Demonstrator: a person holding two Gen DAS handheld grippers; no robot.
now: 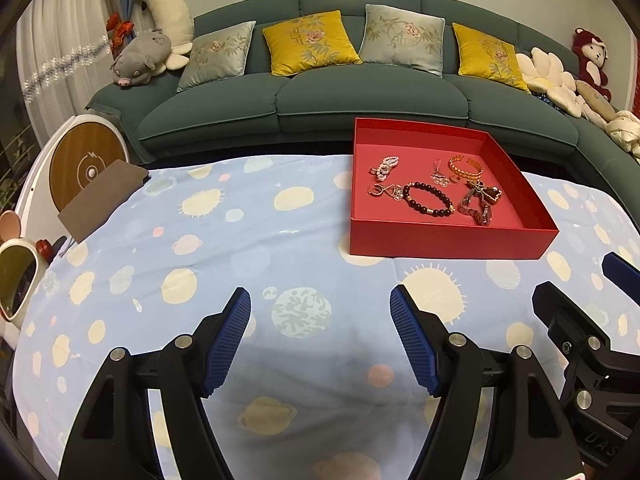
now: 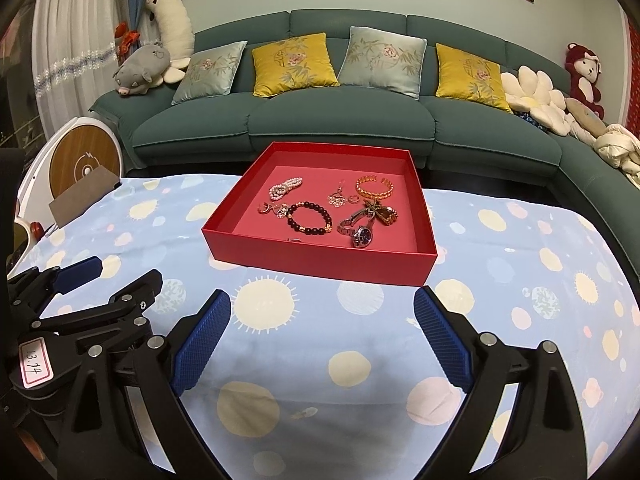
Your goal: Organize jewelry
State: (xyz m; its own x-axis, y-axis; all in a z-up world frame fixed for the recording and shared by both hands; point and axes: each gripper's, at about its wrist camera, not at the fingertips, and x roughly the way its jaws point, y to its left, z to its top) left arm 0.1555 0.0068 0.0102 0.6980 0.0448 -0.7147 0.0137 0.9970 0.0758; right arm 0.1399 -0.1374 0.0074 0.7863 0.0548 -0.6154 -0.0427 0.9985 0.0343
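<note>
Table (image 2: 520, 280), planet-print cloth; red tray (image 2: 320, 258), brown card (image 1: 102, 196) on it.

Red box (image 2: 320, 264), pinker red floor inside. Tablecloth (image 2: 360, 360): pale blue, printed with cream suns, pale pink and cream dots, ringed planets. Bead bracelet (image 2: 310, 218): dark, near black, few gold beads. Bangle (image 2: 375, 187): orange-gold. Pearl piece (image 2: 285, 188): pinkish white. Watch (image 2: 360, 234): silver band, dark blue dial. Left gripper (image 1: 320, 340) and right gripper (image 2: 322, 340): black frames, blue ribbed pads. Sofa (image 2: 340, 128): dark teal. Cushions: two mustard yellow (image 2: 294, 64), two grey-blue (image 2: 382, 60), all with floral embroidery.
</note>
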